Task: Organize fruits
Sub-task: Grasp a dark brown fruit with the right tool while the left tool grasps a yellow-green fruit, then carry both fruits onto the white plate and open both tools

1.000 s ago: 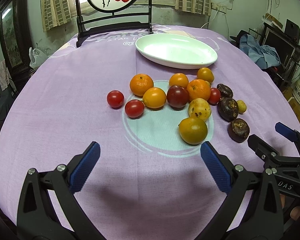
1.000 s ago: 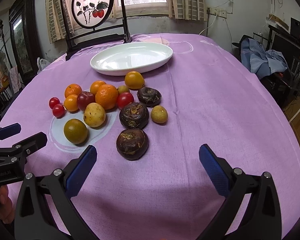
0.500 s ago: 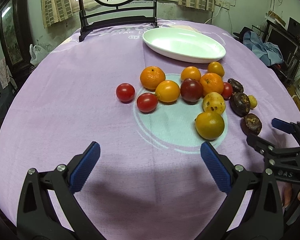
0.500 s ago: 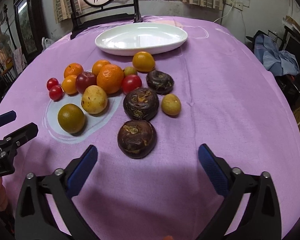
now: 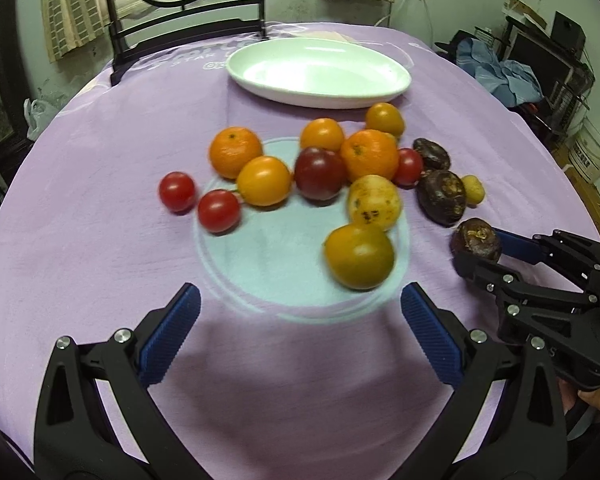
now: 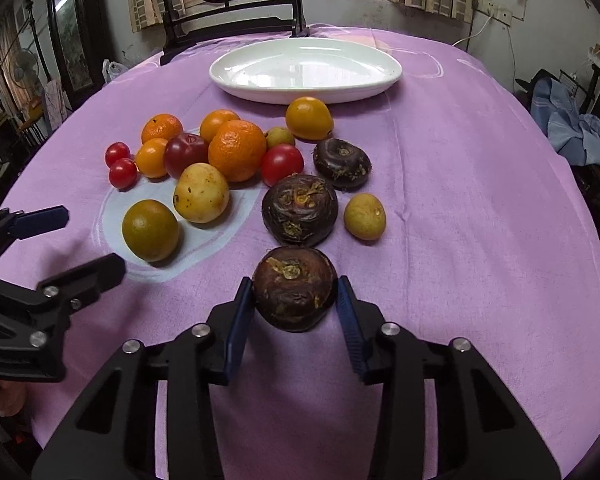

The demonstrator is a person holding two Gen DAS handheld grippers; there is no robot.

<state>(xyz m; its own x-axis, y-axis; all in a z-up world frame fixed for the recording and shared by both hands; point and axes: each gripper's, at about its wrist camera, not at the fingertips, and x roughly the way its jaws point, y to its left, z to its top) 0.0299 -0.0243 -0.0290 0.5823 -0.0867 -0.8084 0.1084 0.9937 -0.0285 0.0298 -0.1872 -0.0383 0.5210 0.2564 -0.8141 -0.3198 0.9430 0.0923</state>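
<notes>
A heap of fruit lies on the purple tablecloth in front of an empty white oval plate (image 5: 320, 100) (image 6: 300, 96). The nearest dark brown fruit (image 6: 292, 280) (image 5: 476, 240) sits between the blue pads of my right gripper (image 6: 296, 294) (image 5: 480, 250). The jaws are closing and both pads touch its sides. Two more dark brown fruits (image 6: 300, 208) lie just beyond it. My left gripper (image 5: 300, 300) (image 6: 88, 240) is open and empty, a little short of a green-orange citrus (image 5: 358, 256) and a spotted yellow fruit (image 5: 374, 202).
Tangerines (image 5: 234, 152), a dark red plum (image 5: 318, 172), cherry tomatoes (image 5: 218, 210) and small yellow fruits (image 6: 364, 216) lie in the cluster. A black stand with a round painted panel (image 6: 228, 8) rises behind the plate. Clutter stands off the table's right edge (image 5: 540, 68).
My right gripper's jaws have come in from wide open onto the nearest dark brown fruit. The left gripper has drawn closer to the fruit heap and stays open.
</notes>
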